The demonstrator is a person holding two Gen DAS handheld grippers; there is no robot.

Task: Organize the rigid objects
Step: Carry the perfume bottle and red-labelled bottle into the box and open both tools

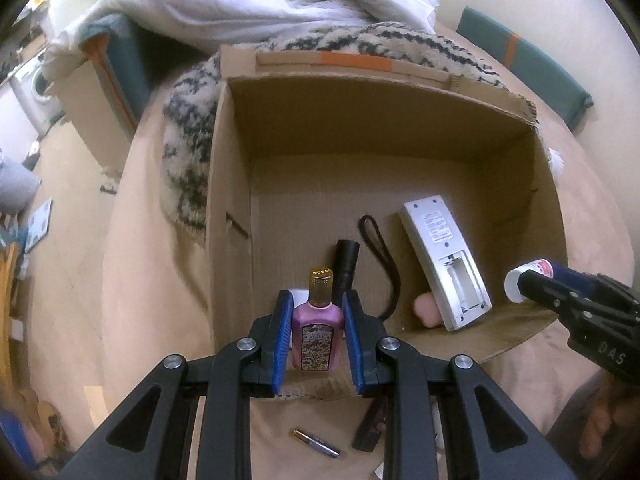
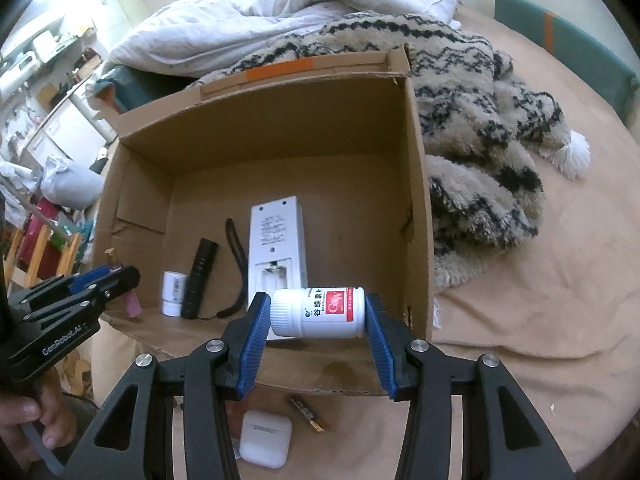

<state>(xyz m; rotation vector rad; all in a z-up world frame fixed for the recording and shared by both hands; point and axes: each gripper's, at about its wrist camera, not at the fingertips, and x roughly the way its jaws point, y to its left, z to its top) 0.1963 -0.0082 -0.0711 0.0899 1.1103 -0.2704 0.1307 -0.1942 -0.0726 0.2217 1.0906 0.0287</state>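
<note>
Ahead of both your grippers stands an open cardboard box (image 1: 224, 168) on the tan bedspread (image 2: 520, 340), its near wall folded down flat so that side has no raised edge, while the far and side walls stand tall. Beyond your left gripper (image 1: 318, 334) the back half of the box floor is bare; to its right lie a black flashlight (image 1: 346, 270) with a looped strap, a white remote (image 1: 444, 260) face-down with its battery bay open, and something small and pink (image 1: 428, 312) tucked against the remote's near end. Your left gripper's blue pads sit partly closed on the sides of a pink perfume bottle (image 1: 318, 332), which is upright with its gold cap pointing away, just over the lowered near flap. Your right gripper (image 2: 318, 314) is spread wider and clamps a white pill bottle (image 2: 320, 312) lying sideways, cap toward the left pad, base against the right pad, hovering above the near end of the remote. A patterned fuzzy blanket (image 2: 480, 128) presses against the box wall to the right of that gripper. Below your fingers, outside the box, lie a loose battery (image 2: 308, 414) and a white earbud case (image 2: 266, 438) on the bedspread.
</note>
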